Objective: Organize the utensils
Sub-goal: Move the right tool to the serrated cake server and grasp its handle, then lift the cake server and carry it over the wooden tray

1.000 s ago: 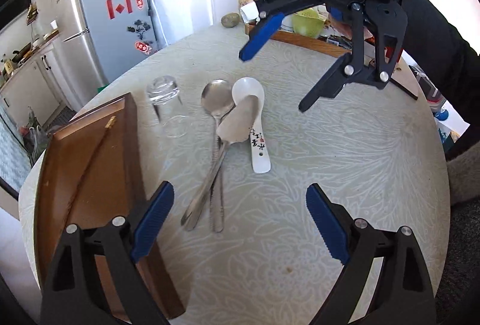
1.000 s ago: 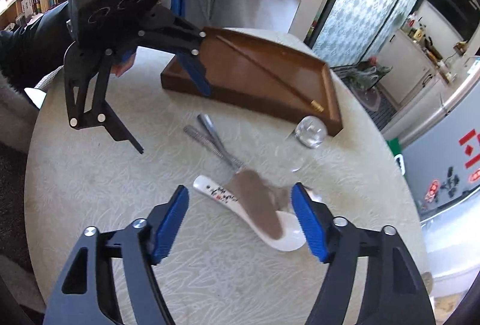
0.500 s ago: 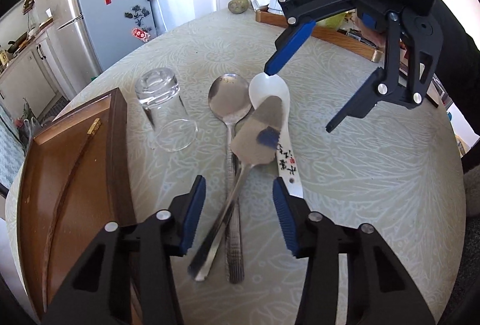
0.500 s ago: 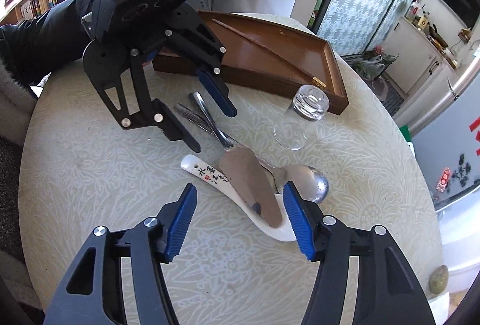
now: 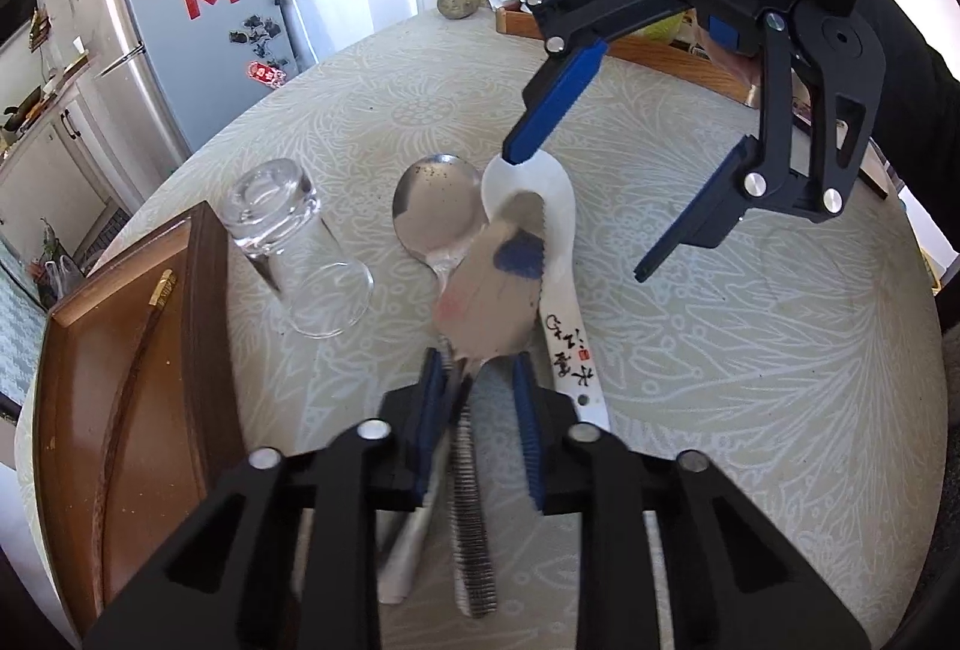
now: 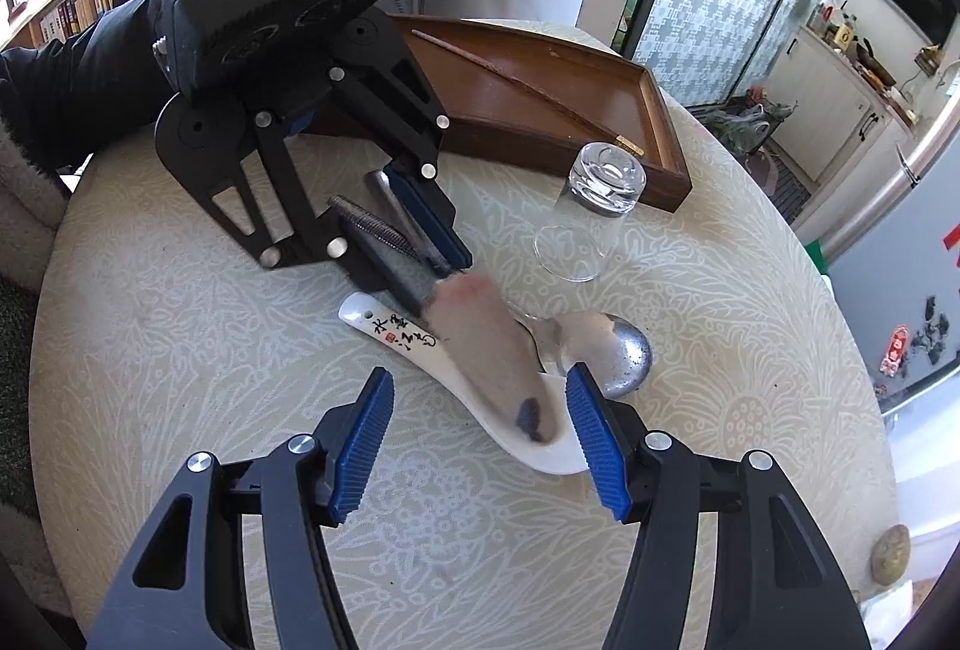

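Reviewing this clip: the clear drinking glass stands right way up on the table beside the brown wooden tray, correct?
Not quite. The clear drinking glass stands upside down, thick base up and mouth on the table, beside the brown wooden tray. The right wrist view shows it best.
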The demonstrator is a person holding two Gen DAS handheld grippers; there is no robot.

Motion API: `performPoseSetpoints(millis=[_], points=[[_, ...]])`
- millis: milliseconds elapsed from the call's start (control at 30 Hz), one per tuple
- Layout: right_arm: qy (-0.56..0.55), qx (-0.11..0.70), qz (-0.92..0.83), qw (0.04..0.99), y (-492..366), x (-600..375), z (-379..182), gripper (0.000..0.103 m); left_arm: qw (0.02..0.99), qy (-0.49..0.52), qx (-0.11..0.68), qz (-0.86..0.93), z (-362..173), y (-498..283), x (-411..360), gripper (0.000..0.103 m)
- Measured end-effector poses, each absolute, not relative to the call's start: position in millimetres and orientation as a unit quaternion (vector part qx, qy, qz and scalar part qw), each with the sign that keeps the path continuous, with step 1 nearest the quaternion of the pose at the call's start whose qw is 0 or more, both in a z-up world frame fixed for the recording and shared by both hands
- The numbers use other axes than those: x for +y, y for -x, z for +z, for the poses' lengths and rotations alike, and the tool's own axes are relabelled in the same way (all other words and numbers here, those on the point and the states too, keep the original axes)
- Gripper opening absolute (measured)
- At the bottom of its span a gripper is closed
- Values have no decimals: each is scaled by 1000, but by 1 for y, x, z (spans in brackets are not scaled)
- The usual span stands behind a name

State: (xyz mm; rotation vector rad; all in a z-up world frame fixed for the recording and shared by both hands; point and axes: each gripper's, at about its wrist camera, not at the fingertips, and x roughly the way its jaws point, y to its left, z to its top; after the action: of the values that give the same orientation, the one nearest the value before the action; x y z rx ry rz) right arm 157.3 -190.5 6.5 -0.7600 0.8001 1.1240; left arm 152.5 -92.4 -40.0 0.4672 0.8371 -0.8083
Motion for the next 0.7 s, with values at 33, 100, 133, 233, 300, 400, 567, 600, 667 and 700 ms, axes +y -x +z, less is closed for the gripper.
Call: performPoseSetpoints(millis=[33, 100, 133, 233, 300, 400, 567, 600, 667, 700], points=[[341, 360, 506, 706, -157, -191, 6, 61, 809, -217, 394, -378, -40, -153, -92, 16], [340, 360, 506, 706, -158, -191, 6, 61, 809, -219, 394, -377, -40, -152, -92, 16], [339, 360, 506, 706, -158, -191, 6, 61, 809, -221, 393, -376, -40, -152, -93, 16], [349, 362, 501, 705, -157, -190, 2, 61, 811, -220, 394, -373, -40, -155, -94, 15], [352, 365, 499, 703, -156, -190, -1, 61, 812, -213, 394, -375, -39, -155, -93, 13], [352, 366, 500, 702, -154, -189, -4, 61, 812, -208, 393, -378, -38, -154, -94, 9], [351, 355, 492, 713, -157, -188, -3, 61, 812, -203, 392, -382, -36, -150, -93, 7], [349, 352, 491, 716, -158, -188, -2, 61, 813, -202, 390, -382, -34, -150, -93, 6], [349, 347, 490, 719, -159, -186, -1, 61, 813, -198, 390, -385, -33, -149, -93, 3], [350, 344, 489, 721, -160, -185, -1, 61, 811, -195, 392, -388, -32, -149, -93, 3]])
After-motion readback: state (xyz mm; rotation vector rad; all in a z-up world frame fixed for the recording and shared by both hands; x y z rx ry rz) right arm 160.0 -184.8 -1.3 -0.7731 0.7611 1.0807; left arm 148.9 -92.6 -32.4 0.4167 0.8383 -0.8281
